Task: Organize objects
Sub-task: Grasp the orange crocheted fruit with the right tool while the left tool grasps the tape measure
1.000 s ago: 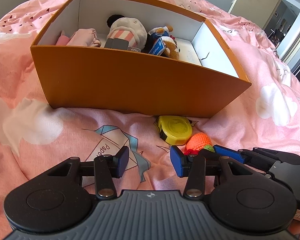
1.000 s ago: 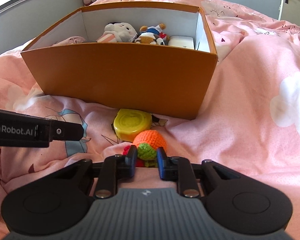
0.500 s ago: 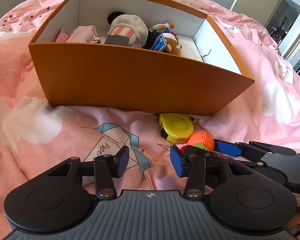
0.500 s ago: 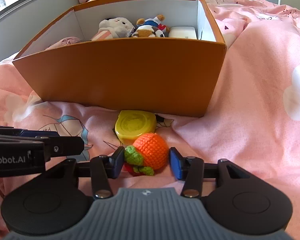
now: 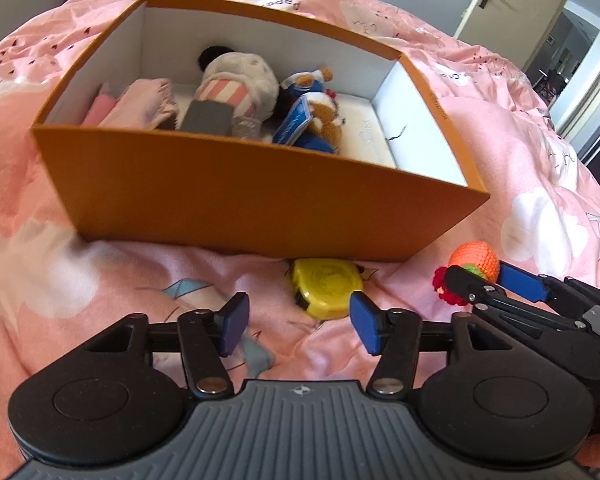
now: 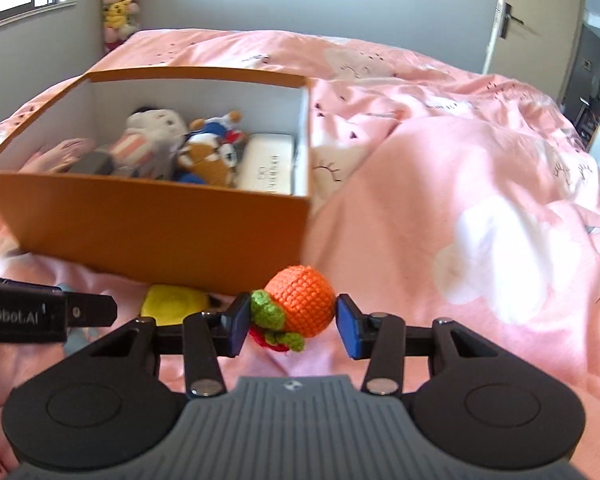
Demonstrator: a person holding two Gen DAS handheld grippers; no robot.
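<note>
Now the right tool [image 6: 288, 322], clamped on the crocheted orange [image 6: 302, 306], has lifted it toward the box [image 6: 148, 224]; the left tool [image 5: 296, 318] stays apart.

My way into the orange box [image 6: 148, 228] is open from above; toys crowd its floor, its near wall blocks me.

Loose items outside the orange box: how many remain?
2: the yellow tape measure on the bedspread against the box front, and the crocheted orange held in the right claw. Others may be hidden.
</note>
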